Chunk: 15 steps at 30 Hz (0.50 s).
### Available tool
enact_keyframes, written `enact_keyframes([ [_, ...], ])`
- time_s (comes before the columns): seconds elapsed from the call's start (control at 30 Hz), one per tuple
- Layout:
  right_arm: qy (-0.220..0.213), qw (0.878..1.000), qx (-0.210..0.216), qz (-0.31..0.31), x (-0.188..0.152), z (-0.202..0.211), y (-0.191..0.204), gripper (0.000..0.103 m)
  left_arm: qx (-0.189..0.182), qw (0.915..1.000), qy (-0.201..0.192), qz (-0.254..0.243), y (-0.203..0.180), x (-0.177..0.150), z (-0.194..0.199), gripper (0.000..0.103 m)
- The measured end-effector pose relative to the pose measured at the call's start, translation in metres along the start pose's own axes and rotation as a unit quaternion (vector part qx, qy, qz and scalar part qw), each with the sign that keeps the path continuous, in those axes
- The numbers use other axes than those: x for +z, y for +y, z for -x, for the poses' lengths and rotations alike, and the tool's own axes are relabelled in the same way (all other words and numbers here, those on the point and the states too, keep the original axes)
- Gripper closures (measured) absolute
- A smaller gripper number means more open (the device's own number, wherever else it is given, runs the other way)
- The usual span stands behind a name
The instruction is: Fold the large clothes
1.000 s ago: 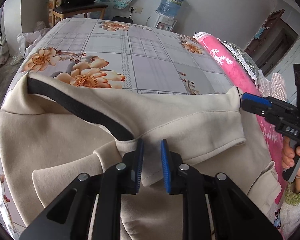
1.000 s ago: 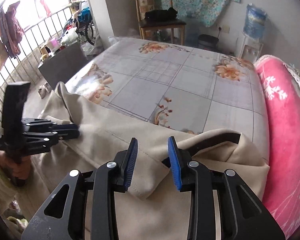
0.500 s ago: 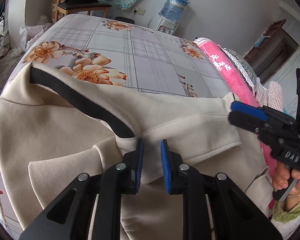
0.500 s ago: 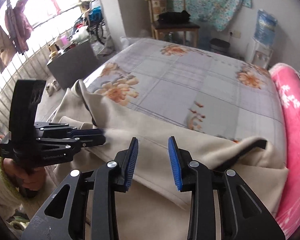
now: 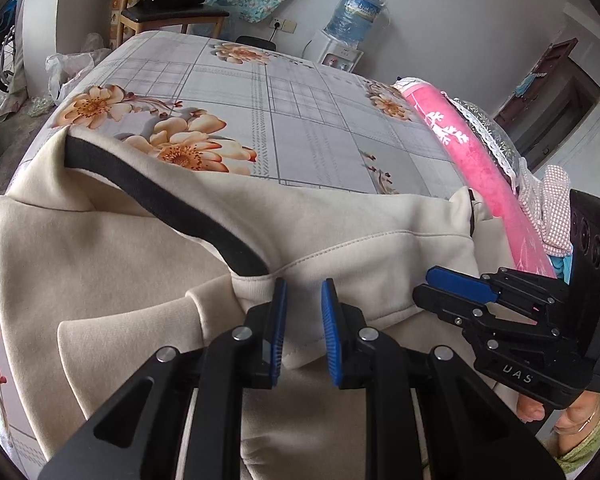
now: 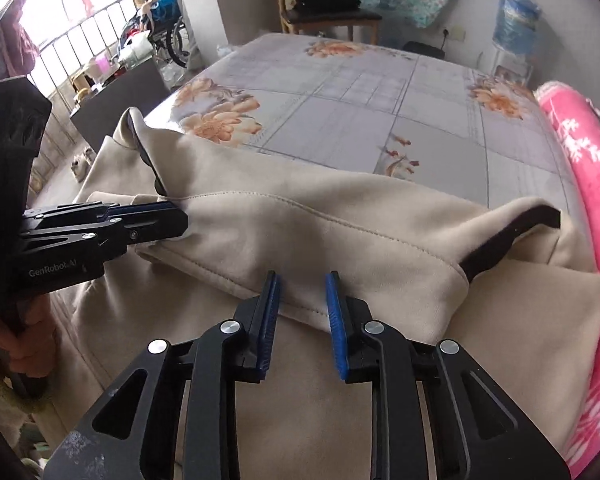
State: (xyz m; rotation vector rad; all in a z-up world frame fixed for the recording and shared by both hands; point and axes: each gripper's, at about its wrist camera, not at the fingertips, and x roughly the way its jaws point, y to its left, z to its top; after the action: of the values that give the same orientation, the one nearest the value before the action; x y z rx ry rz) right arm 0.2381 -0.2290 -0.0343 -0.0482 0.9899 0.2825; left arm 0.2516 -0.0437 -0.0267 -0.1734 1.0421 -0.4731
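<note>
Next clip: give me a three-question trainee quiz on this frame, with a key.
1. True or false: the beige coat lies on a plain white sheet.
2. What colour is the coat's collar trim?
3. The left gripper has its jaws shut on: A the coat's folded edge; B a pillow; C nothing.
Key: 1 false, it is a floral bedsheet; 2 black; 3 A.

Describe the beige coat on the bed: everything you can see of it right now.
The beige coat looks like thick, soft fabric with black trim and stitched seams. It lies spread on the floral bed sheet, a stitched flap folded over across it. The left gripper pinches that flap's hem. The right gripper straddles the hem farther along, its jaws closing. A pink blanket lies beside it.
</note>
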Motion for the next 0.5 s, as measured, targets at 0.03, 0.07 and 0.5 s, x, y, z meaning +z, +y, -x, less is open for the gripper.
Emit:
enact_keyframes([
  [0.03,0.005,1.000,-0.001,-0.014,-0.001,0.004,-0.002,0.082,0.002,0.9999,0.008,0.007,0.001,0.002,0.004,0.086],
  [0.07,0.002,1.000,-0.001,-0.020,-0.003,0.012,-0.002,0.082,0.005,0.9998,0.010,0.016,0.001,0.002,0.011,0.086],
  [0.5,-0.053,0.994,0.083,-0.047,-0.114,0.124,0.027,0.045,0.031,0.9920,-0.083,0.089,0.062,-0.118,0.178,0.076],
])
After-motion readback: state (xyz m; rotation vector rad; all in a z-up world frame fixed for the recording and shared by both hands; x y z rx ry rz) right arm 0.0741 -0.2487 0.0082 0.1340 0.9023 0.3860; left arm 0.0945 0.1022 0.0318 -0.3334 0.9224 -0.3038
